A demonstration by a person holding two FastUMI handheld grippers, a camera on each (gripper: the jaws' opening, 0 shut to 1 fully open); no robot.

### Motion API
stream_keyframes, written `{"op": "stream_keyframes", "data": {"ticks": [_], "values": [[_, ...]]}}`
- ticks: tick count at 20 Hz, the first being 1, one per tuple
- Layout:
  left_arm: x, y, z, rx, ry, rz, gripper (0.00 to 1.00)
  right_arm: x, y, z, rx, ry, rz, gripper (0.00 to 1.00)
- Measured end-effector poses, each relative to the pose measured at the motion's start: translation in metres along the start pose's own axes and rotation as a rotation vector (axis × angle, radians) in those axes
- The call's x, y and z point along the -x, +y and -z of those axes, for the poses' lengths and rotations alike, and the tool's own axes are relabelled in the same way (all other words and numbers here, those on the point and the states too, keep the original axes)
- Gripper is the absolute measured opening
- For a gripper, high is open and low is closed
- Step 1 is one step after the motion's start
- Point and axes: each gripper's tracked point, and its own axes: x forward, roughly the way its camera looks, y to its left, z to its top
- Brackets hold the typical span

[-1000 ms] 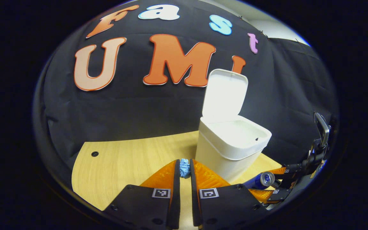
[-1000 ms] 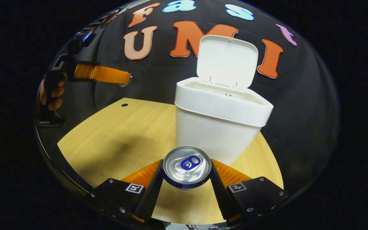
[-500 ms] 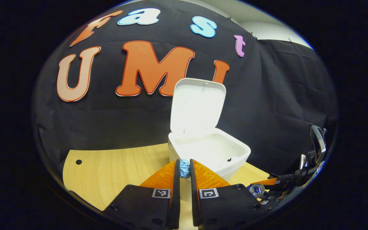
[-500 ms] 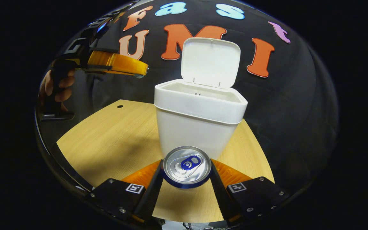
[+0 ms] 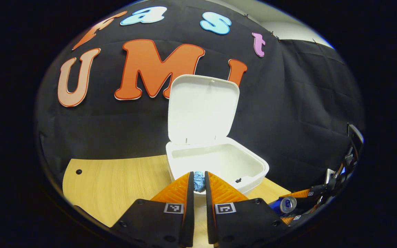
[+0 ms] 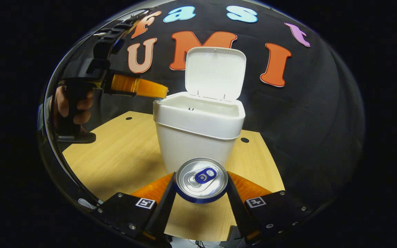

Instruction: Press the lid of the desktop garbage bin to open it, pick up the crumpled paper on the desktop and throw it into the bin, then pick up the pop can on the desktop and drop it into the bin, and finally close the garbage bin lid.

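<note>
In the left gripper view, the left gripper [image 5: 199, 182] reaches forward and slightly down, its two fingers nearly together and clamped on a small crumpled ball of blue paper [image 5: 199, 181] held at the tips. The ball shows no clear long axis, and most of it is hidden between the fingers. It hangs over the near rim of the white plastic desktop bin [image 5: 215, 163], whose square mouth lies open. The bin's white hinged lid [image 5: 202, 108] stands upright at the back edge, its inner face turned toward the camera. The bin stands on a light wooden tabletop [image 5: 115, 179]. At the lower right edge, the right gripper [image 5: 293, 206] appears small and warped, gripping a blue and silver pop can [image 5: 284, 204] that lies with its top turned this way.

In the right gripper view, the right gripper [image 6: 201, 186] has both fingers pressed on the sides of the pop can [image 6: 201, 179]. The can's long axis runs along the fingers, pointing at the bin, its tab end facing the camera; its body is hidden behind that end. The bin [image 6: 198, 134] stands just beyond, upright, lid [image 6: 215, 73] raised. At the left, a hand [image 6: 69, 105] grips the handle of the left gripper [image 6: 160, 93], held level with its fingertips at the bin's left rim. The paper is too small to make out here.
</note>
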Motion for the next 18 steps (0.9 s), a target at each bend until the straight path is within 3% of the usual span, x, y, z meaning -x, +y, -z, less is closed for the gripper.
{"op": "stream_keyframes", "data": {"ticks": [9, 12, 13, 16, 18], "values": [[-0.008, -0.007, 0.006, -0.019, 0.011, -0.033, 0.19, 0.0, -0.017, -0.021, 0.012, -0.055, 0.027, 0.81], [-0.008, -0.009, 0.006, -0.023, 0.016, -0.03, 0.25, 0.001, -0.023, -0.033, 0.02, -0.088, 0.039, 0.8], [-0.008, -0.009, 0.007, -0.027, 0.015, -0.031, 0.31, 0.001, -0.025, -0.037, 0.025, -0.097, 0.043, 0.8], [-0.003, -0.011, 0.004, -0.022, 0.005, -0.027, 0.3, -0.001, -0.032, -0.049, 0.046, -0.135, 0.059, 0.8], [-0.004, -0.008, 0.001, -0.03, -0.005, -0.034, 0.44, -0.002, -0.035, -0.059, 0.059, -0.161, 0.068, 0.8]]}}
